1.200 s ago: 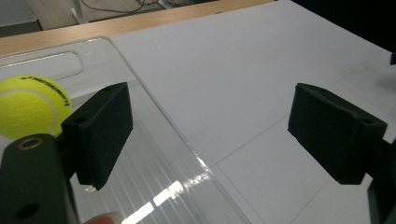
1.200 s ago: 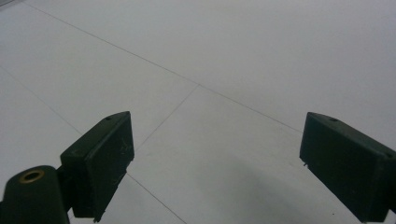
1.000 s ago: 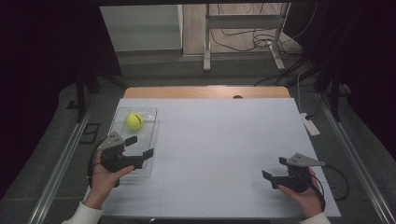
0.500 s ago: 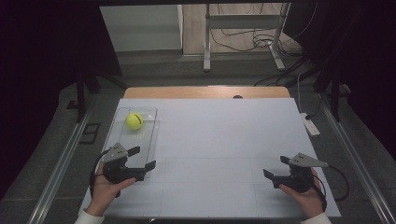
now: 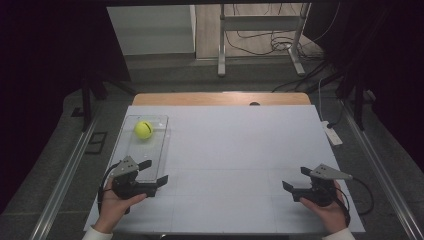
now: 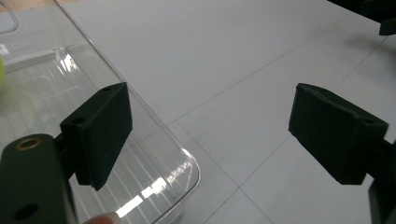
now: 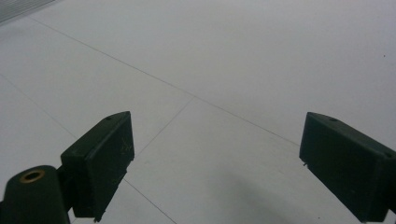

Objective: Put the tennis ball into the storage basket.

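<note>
Your yellow ball already lies in the far end of the clear tray at the left of the counter, so the placing looks done; what seems left, by my reading, is only to bring your hands clear. The ball is a bright yellow-green sphere with a dark seam, resting free, nothing touching it. The tray is shallow, transparent, ribbed on its floor, with rounded corners. Your left tool hangs at the tray's near corner, jaws apart and holding nothing. Your right tool sits well apart at the right, jaws wide, empty over bare counter.
</note>
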Demonstrator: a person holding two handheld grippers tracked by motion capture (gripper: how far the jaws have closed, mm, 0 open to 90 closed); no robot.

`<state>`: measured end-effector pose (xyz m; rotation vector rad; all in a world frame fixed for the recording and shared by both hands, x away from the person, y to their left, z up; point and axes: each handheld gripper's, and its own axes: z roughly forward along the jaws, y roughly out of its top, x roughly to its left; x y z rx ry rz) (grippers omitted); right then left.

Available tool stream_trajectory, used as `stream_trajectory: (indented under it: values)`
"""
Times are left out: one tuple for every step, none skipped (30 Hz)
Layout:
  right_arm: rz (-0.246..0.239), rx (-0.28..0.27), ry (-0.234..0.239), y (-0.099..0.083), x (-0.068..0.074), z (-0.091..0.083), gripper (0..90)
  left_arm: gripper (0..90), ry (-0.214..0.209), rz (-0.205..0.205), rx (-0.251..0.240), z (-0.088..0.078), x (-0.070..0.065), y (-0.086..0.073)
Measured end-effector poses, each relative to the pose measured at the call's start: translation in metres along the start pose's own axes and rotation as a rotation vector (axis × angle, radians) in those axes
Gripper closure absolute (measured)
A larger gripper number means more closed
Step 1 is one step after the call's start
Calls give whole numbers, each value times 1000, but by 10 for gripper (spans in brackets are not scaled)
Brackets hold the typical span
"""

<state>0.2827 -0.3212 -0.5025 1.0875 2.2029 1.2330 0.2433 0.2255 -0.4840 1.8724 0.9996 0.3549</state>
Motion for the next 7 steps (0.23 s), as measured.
stream_trajectory:
  values:
    - [0, 0, 0, 0, 0, 0, 104, 150, 0, 0, 0, 0, 0, 0]
    - [0, 0, 0, 0, 0, 0, 104, 149, 0, 0, 0, 0, 0, 0]
    - [-1, 0, 0, 0, 0, 0, 104, 149, 0, 0, 0, 0, 0, 0]
    - [-1, 0, 0, 0, 0, 0, 104, 149, 0, -1, -1, 0, 0, 0]
    - [-1, 0, 0, 0, 0, 0, 104, 149, -1, 1, -1, 0, 0, 0]
    - [-2, -1, 1, 0, 0, 0, 104, 149, -1, 2, 0, 0, 0, 0]
    - [-2, -1, 1, 0, 0, 0, 104, 149, -2, 2, 0, 0, 0, 0]
